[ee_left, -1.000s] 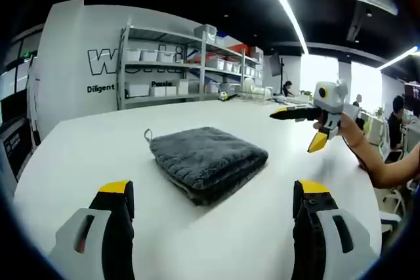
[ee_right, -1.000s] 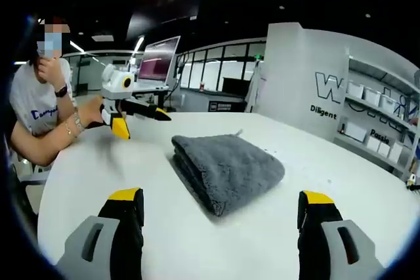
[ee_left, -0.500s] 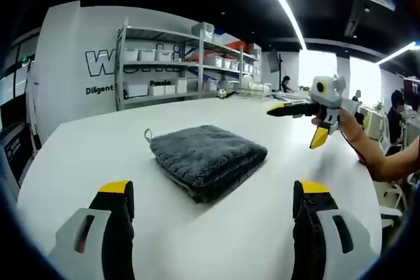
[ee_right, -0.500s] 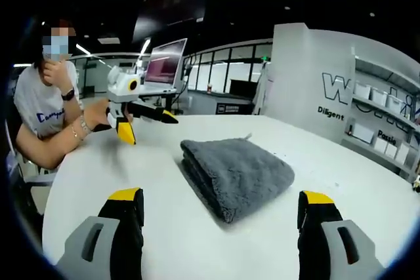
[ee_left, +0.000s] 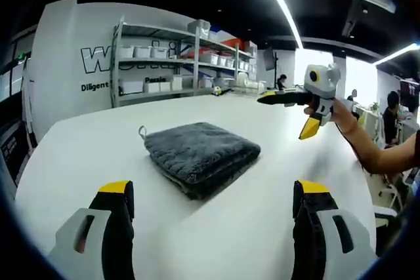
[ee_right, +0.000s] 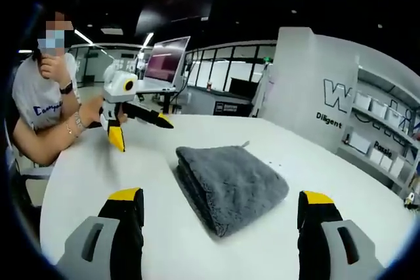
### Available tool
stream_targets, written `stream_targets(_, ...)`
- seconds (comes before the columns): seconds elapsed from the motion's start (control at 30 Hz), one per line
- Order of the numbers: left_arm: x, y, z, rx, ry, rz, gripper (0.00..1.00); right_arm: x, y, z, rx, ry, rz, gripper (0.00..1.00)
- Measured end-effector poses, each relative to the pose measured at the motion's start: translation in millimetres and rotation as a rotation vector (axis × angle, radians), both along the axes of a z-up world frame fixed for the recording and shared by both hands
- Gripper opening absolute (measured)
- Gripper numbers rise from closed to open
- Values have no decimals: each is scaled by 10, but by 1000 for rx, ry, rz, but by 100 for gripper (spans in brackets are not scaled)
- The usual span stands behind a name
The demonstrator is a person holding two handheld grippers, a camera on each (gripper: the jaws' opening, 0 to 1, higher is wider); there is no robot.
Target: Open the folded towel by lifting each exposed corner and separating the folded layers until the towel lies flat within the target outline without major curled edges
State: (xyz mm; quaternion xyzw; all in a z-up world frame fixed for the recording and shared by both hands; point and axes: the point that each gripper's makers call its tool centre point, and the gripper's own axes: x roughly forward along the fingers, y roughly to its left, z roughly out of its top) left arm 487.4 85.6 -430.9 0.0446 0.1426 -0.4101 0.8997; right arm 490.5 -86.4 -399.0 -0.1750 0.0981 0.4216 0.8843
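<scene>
A dark grey towel (ee_left: 200,154) lies folded into a thick square on the white table (ee_left: 79,155), with a small hang loop at its far left corner. My left gripper (ee_left: 213,191) is open, its yellow-tipped jaws a short way in front of the towel's folded edge. Above the table, right of the towel, a hand holds my right gripper (ee_left: 289,113) with its jaws spread. In the right gripper view the towel (ee_right: 231,183) lies just beyond my open right gripper (ee_right: 220,196), and the left gripper (ee_right: 140,132) hovers open to the towel's left.
Metal shelves with white bins (ee_left: 164,63) stand past the table's far edge. A person (ee_right: 33,106) sits at the table's left side in the right gripper view, with a screen (ee_right: 161,62) behind. A chair (ee_left: 394,195) stands by the right edge.
Both cameras have shifted slightly, so the towel sits a little differently in each view. The right gripper has risen a bit over the table. The towel itself has not moved.
</scene>
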Motion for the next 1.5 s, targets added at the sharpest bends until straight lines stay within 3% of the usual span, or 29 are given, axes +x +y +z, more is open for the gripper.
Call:
stream_targets(0.3, -7, 9, 17, -1, -7, -4, 100, 54, 265, 143, -55, -8, 34, 100)
stream_targets(0.67, -3, 45, 32, -15, -5, -5, 100, 137, 658, 192, -91, -6, 81, 97)
stream_targets(1.23, -20, 63, 30, -21, -1, -3, 100, 280, 1155, -42, -198, 10, 105, 89)
stream_targets(1.5, -23, 62, 32, -21, 0, -4, 100, 291, 1340, -214, -271, -9, 132, 77)
